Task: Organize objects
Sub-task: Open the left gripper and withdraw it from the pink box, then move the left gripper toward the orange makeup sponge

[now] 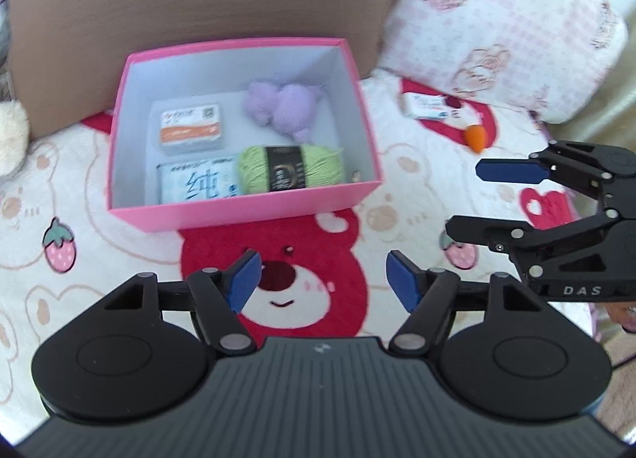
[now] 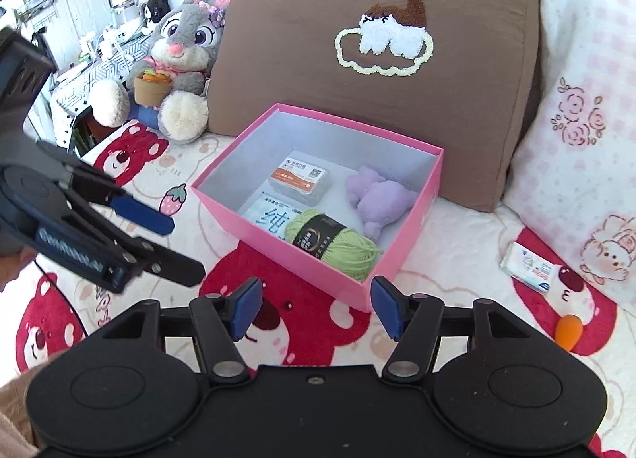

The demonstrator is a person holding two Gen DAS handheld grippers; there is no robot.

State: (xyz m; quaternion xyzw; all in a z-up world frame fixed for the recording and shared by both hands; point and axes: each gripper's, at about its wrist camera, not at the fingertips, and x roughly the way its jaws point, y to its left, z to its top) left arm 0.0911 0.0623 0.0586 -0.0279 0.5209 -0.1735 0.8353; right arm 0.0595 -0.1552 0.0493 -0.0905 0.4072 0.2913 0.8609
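Both grippers, left [image 1: 324,279] & right [image 2: 314,309], gape empty at frame bottom; pink box [image 1: 246,215] center holds sorted items, so I'm free to fetch more.

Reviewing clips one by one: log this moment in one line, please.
left gripper open, empty | right gripper open, empty | pink box holds green yarn, purple plush | tissue pack outside

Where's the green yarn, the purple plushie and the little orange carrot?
Green yarn [image 2: 333,244]: right wrist view, on its black label.
Purple plushie [image 1: 283,106]: left wrist view, on the middle of its fuzzy body.
Orange carrot [image 2: 569,331]: right wrist view, on its orange body.
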